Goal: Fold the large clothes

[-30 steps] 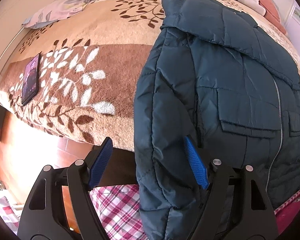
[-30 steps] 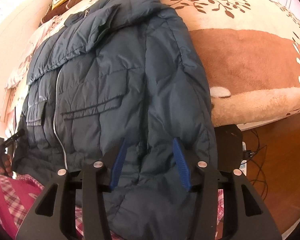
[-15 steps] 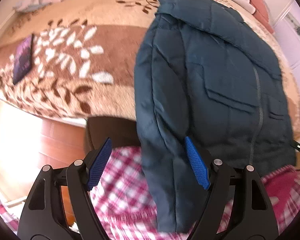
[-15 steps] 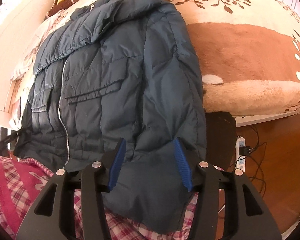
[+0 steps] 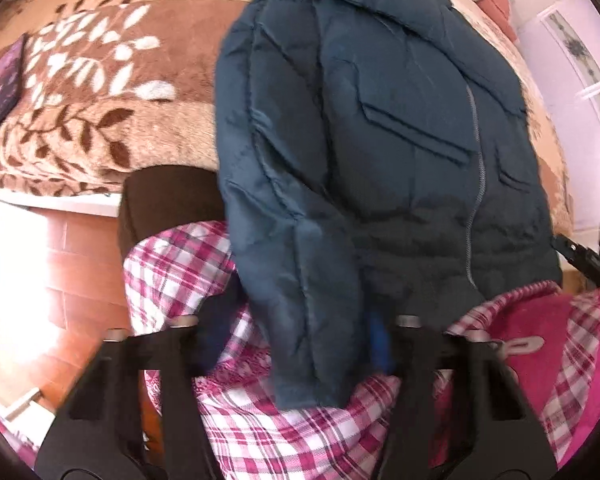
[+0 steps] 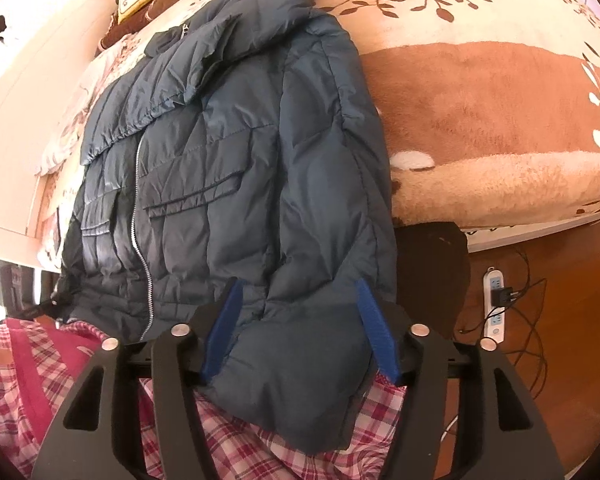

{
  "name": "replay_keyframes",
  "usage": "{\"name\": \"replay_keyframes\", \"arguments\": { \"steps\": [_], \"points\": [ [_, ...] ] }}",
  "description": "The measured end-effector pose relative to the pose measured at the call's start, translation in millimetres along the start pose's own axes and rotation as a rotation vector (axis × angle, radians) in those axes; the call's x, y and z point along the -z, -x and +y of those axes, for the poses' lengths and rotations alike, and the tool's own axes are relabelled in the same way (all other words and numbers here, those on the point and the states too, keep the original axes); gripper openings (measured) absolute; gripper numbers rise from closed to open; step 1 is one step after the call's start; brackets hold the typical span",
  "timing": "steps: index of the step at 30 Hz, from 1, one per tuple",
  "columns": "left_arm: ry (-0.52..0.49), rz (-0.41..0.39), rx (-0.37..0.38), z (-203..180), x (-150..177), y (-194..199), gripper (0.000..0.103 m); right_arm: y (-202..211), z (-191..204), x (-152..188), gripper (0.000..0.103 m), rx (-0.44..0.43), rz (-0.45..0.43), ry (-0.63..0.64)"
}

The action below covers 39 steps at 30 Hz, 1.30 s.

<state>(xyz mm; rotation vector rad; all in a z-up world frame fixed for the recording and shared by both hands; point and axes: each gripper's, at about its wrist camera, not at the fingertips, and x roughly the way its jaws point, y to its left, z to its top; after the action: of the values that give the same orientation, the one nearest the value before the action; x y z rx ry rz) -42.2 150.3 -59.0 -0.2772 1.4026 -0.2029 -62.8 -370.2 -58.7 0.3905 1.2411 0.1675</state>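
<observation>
From the left wrist, the left gripper (image 5: pixel 296 350) has just been closing around a hanging sleeve (image 5: pixel 300 280) of the navy jacket (image 5: pixel 380 140), contact too blurred to call. From the right wrist, the right gripper (image 6: pixel 300 332) has been widening, jaws apart around the other sleeve (image 6: pixel 300 368); the jacket lies flat on the bed (image 6: pixel 480 100), unfolded, every fold ahead.

Leaf-patterned bed (image 6: pixel 480 92); blue jacket (image 6: pixel 252 168) atop

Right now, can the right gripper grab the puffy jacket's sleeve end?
Probably yes. The right gripper has just been opening and straddles the sleeve end of the blue jacket, which hangs off the bed. Nothing blocks it, though the pads hardly seem to press yet.
</observation>
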Motion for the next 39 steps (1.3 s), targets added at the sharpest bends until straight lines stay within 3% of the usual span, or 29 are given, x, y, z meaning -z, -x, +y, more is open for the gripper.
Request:
{"name": "replay_keyframes", "arguments": {
  "steps": [2, 5, 8, 13, 19, 24, 26, 29, 31, 35, 39],
  "points": [
    [0.019, -0.001, 0.015, 2.4, -0.1, 1.9, 0.024, 2.2, -2.2, 0.2, 0.061, -0.008, -0.004, -0.009],
    [0.079, -0.012, 0.122, 7.5, -0.8, 10.1, 0.012, 7.2, -6.0, 0.2, 0.064, -0.022, -0.012, -0.025],
    [0.068, -0.062, 0.183, 3.0, -2.1, 27.2, 0.011, 17.1, -17.6, 2.5, 0.075, -0.013, -0.029, -0.067],
    [0.046, -0.080, 0.184, -3.3, -2.0, 34.2, 0.011, 21.1, -46.1, 13.3, 0.075, -0.082, 0.013, -0.174],
    [0.071, -0.077, 0.182, 0.3, -6.2, 24.9, 0.011, 1.7, -41.5, 29.0, 0.074, -0.182, 0.074, -0.193],
    [0.083, -0.080, 0.179, 3.6, -3.2, 22.9, 0.011, -15.3, -25.8, 33.1, 0.055, -0.154, 0.099, -0.139],
    [0.090, -0.082, 0.180, 4.1, -2.9, 20.9, 0.011, -16.4, -25.2, 31.8, 0.039, -0.159, 0.102, -0.148],
    [0.096, -0.094, 0.187, 5.2, -1.9, 22.2, 0.011, -15.4, -21.8, 33.6, 0.021, -0.194, 0.095, -0.143],
    [0.095, -0.113, 0.195, 4.1, -1.8, 27.0, 0.011, -12.1, -24.2, 35.0, 0.013, -0.270, 0.072, -0.179],
    [0.090, -0.174, 0.231, -3.3, -10.3, 46.6, 0.011, 5.8, -21.8, 31.6, 0.011, -0.411, -0.025, -0.244],
    [0.007, -0.278, 0.251, -26.2, -27.2, 81.5, 0.011, 38.3, -0.2, 10.3, 0.011, -0.475, -0.124, -0.192]
  ]
}}
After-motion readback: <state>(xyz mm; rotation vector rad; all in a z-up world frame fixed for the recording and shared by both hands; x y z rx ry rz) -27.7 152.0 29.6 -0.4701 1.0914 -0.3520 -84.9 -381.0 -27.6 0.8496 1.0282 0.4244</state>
